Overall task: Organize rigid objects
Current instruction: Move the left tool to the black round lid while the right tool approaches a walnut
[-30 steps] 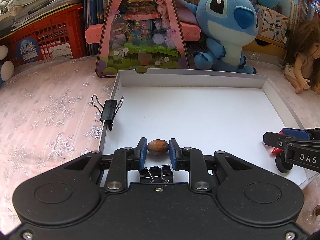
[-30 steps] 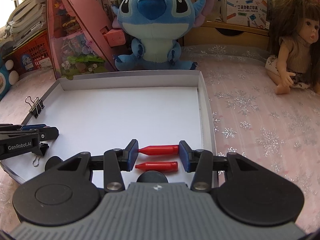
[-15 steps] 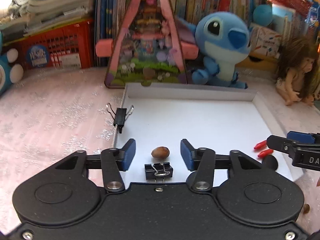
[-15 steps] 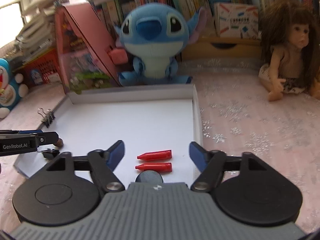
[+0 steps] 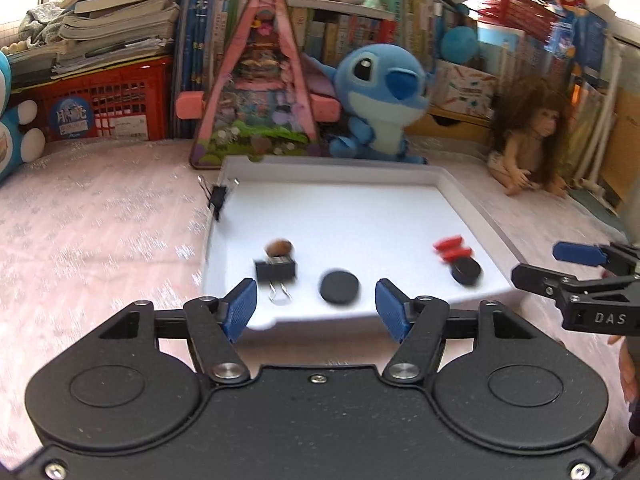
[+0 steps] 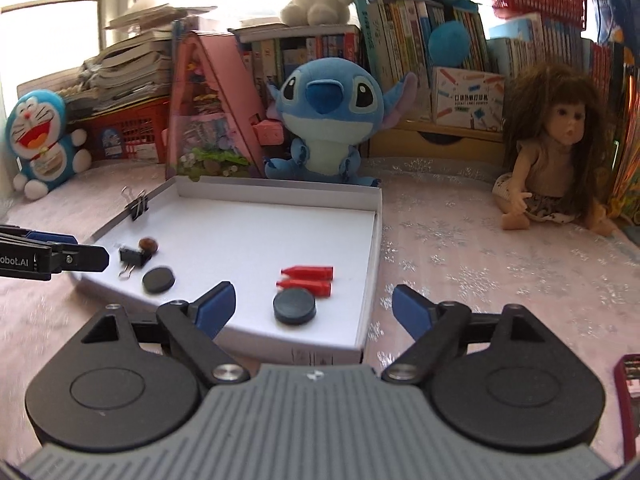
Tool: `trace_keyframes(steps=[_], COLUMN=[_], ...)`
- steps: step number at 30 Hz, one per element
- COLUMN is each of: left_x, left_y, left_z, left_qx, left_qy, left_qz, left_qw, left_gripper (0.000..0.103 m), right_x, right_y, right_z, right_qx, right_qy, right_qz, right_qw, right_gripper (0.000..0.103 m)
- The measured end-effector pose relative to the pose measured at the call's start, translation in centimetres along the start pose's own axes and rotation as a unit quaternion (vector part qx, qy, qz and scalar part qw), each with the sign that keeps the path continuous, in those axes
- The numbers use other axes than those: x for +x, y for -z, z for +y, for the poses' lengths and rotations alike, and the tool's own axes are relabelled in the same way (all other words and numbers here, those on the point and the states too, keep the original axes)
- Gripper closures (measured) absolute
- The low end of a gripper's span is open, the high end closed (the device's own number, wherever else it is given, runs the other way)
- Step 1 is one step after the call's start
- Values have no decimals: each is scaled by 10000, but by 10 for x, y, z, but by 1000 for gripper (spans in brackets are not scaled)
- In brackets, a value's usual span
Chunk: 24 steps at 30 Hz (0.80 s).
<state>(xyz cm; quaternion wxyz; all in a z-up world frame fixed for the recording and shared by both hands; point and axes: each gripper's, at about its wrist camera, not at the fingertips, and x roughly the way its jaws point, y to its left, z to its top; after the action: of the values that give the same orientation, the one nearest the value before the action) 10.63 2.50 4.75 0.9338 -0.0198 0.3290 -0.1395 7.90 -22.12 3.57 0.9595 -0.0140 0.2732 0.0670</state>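
Note:
A white shallow tray [image 5: 344, 190] [image 6: 280, 204] lies on the pink cloth. In it are a brown nut [image 5: 279, 246] [image 6: 148, 244], a black binder clip [image 5: 276, 270] [image 6: 134, 258], two black discs [image 5: 339, 286] [image 5: 465, 271] [image 6: 159, 279] [image 6: 294, 305] and two red pieces [image 5: 450, 249] [image 6: 310, 279]. Another binder clip [image 5: 218, 199] [image 6: 137, 208] grips the tray's left wall. My left gripper [image 5: 312, 310] is open and empty, above the tray's near edge. My right gripper [image 6: 312, 308] is open and empty, near the tray's right corner.
A blue plush [image 6: 326, 120], a pink triangular toy house [image 5: 260, 96], a doll [image 6: 560, 152], a red crate [image 5: 104, 108] and bookshelves stand behind the tray. A dark red object [image 6: 630, 380] lies at the right edge.
Both grippers let go, opened wide and pulled back and up from the tray. The nut and the red pieces stay in the tray.

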Motion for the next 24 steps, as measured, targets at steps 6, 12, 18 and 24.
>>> trace_keyframes(steps=[6,12,18,24], left_x=[-23,-36,-43,-43], left_y=[24,47,69,81], left_z=[-16,-35,-45,-44], left_qx=[192,544,754,738], left_qy=[206,303,278,235], left_qz=[-65,-49,-6,63], left_qw=[9996,9980,9968,9970], left_gripper=[37,35,35,35], right_x=[-23,-37,-46,-49], right_y=[15,32,49,62], right_z=[7,15,19,16], right_qx=[-127,-255,-315,-303], right_qy=[-81,-149,-153,-20], right_qz=[-116,-113,-114,-65], right_qw=[9998,9995,9993,9995], right_gripper=[11,10,8,8])
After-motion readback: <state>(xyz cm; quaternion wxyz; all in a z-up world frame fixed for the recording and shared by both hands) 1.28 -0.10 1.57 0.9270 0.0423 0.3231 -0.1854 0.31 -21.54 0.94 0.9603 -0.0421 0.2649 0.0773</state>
